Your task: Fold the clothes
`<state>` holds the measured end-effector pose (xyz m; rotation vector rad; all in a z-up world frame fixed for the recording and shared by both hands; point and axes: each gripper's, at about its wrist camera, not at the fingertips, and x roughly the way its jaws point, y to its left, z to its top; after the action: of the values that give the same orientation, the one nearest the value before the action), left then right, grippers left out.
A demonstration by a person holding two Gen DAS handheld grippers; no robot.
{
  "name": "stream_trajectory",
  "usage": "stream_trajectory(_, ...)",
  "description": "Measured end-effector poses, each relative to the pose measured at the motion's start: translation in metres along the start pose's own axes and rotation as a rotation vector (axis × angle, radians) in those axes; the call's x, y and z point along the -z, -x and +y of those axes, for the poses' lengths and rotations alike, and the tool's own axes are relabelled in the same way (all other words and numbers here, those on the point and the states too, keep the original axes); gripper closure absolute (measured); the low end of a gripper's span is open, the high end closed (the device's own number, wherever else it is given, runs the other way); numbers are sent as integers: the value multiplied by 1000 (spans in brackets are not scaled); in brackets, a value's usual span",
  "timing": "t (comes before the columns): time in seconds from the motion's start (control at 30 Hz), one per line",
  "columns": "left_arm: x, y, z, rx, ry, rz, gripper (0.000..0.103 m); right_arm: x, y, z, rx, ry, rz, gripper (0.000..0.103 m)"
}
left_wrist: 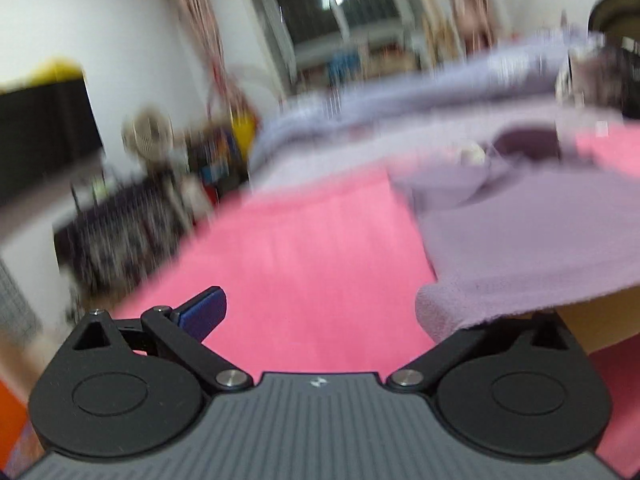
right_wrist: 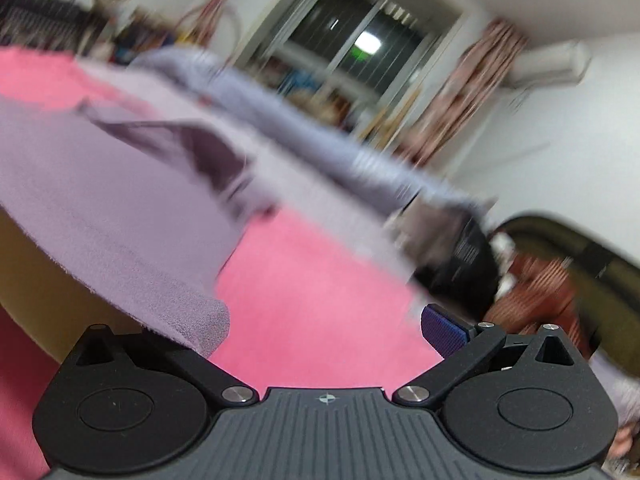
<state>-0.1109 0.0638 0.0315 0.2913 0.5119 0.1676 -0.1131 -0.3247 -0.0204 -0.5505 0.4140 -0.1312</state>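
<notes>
1. The left tongs (left_wrist: 320, 312) are standing wide apart; one blue pad (left_wrist: 202, 312) is showing on the left, while the opposite finger is lying hidden under the lilac garment (left_wrist: 520, 232).
2. The right tongs (right_wrist: 324, 328) are likewise standing wide apart; a blue pad (right_wrist: 442, 330) is showing on the right, and the other finger is sitting beneath a corner of the same lilac garment (right_wrist: 100, 200).
3. The lilac garment is lying spread on the pink tabletop cover (left_wrist: 304, 248), with its near hem overhanging the tabletop edge and draping over one finger of each tool.
4. Neither tool is clamping the fabric.
5. A paler lavender cloth (left_wrist: 400, 92) is lying farther back on the pink tabletop cover (right_wrist: 320, 280), behind the garment.
6. Both views are showing heavy motion blur, so finer detail is not readable.
</notes>
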Motion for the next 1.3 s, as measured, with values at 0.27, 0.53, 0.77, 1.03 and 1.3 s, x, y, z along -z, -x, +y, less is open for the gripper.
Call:
stream_trajectory(0.27, 3, -21, -7, 14, -58, 38, 0, -2, 1, 13, -35, 43, 21, 0)
stream_trajectory(0.53, -220, -13, 59, -71, 171, -404, 0, -201, -14, -118, 171, -137, -425, 0)
stream_trajectory(0.77, -147, -28, 43, 8, 101, -255, 0, -128, -19, -79, 134, -64, -309, 0)
stream_trajectory(1.03, 0, -39, -6, 71, -22, 58, 0, 6, -15, 6, -64, 63, 37, 0)
stream_trajectory(1.3, 5, -29, 1, 72, 8, 28, 0, 4, -1, 25, -33, 30, 19, 0)
